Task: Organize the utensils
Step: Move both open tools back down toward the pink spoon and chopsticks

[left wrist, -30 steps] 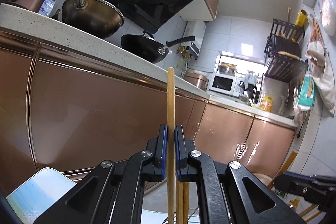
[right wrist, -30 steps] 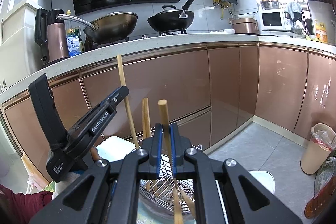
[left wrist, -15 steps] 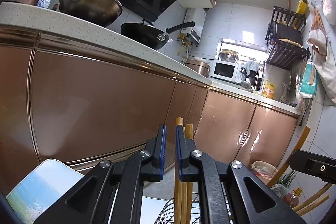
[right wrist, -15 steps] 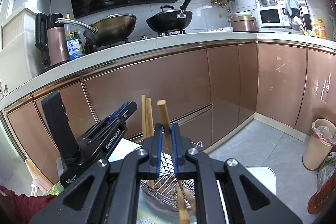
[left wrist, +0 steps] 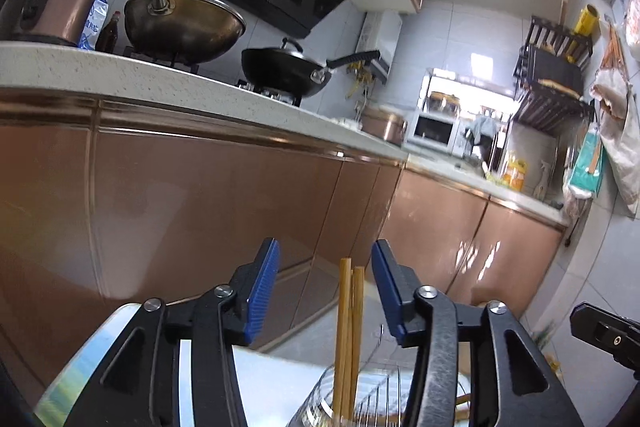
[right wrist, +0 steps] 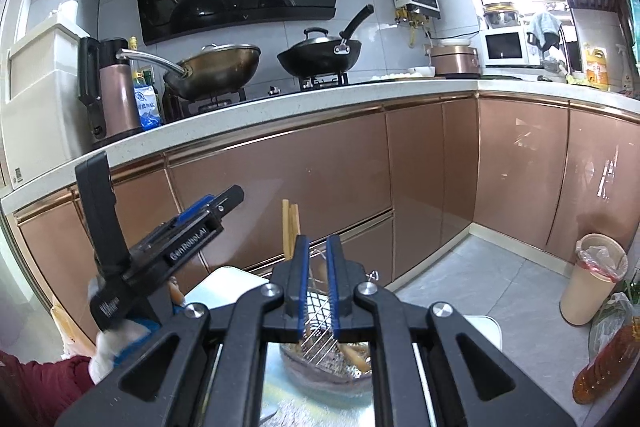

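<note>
Two chopsticks (left wrist: pixel 347 331) stand in the wire holder (right wrist: pixel 320 323), free between the left gripper (left wrist: pixel 325 291)'s opening jaws; right gripper (right wrist: pixel 317 283), shut and empty, likely fetches another.

Two wooden chopsticks (left wrist: pixel 348 327), pale tan, square-tipped, stand upright and side by side, touching, in a wire rack (right wrist: pixel 320 327). Rack sits inside a clear glass bowl (right wrist: pixel 320 367). More wooden sticks lie slanted in the bowl's bottom.
</note>
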`<state>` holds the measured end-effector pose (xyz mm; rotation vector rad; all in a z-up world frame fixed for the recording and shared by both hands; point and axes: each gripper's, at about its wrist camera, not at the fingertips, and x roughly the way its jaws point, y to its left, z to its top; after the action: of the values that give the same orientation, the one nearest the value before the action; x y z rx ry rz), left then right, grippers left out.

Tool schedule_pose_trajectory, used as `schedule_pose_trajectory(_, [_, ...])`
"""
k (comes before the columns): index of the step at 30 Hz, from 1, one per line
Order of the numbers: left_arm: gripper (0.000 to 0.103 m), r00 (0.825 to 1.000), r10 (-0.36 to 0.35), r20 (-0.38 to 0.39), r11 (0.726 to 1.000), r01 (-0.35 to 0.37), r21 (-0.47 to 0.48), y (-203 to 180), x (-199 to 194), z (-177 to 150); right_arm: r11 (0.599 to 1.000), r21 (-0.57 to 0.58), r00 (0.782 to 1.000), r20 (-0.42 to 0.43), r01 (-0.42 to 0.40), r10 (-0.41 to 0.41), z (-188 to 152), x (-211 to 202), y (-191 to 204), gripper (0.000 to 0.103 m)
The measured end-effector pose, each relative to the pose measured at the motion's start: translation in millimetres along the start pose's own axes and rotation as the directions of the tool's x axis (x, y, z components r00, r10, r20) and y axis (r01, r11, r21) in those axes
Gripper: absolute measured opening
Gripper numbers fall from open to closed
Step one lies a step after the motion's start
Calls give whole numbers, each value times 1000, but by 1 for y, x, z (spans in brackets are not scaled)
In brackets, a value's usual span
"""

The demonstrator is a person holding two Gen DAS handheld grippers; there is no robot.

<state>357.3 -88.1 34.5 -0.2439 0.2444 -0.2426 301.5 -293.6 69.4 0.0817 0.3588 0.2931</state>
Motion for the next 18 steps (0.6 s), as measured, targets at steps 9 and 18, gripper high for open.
schedule_pose_trajectory(9, [48,984,62,-169,997,-53,57,25,-65,29,1000,10,999,-40,7,-7,-10,-56,29,9])
schedule_pose_trajectory(18, [48,926,138,-351,983,-85,162,63,-130,13,1000,4,992,-129,-15,15,-32,-84,69,9])
